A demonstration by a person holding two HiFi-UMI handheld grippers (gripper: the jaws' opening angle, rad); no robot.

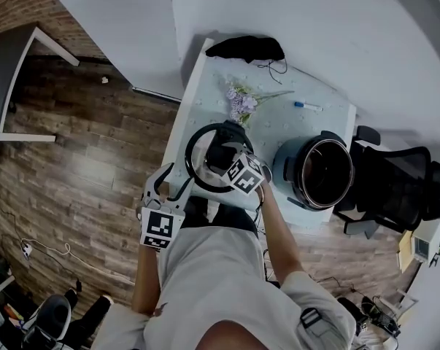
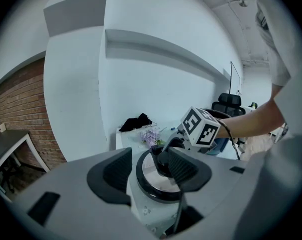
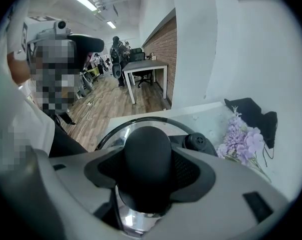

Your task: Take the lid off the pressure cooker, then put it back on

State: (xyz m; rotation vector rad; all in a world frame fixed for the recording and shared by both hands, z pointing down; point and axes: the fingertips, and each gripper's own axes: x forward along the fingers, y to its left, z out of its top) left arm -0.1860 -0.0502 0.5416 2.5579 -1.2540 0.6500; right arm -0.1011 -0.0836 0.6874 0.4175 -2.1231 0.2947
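Clamped on the black rounded knob (image 3: pixel 145 151) with the right grey two-jaw gripper (image 3: pixel 148 173), angled steeply down; left grey two-jaw gripper (image 2: pixel 148 173) alongside, jaws apart.

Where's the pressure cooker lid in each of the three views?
Head view: lid at centre, left of the open cooker.
Left gripper view: lid lower centre, beyond the jaws.
Right gripper view: lid bottom centre, its knob between the jaws.
Shared landmark: the purple flowers.

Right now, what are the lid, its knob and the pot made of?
The lid shines in the middle: metal or glass, unclear; its black rim may be rubber. The knob is matte black, probably plastic. The pot gleams inside, likely steel.
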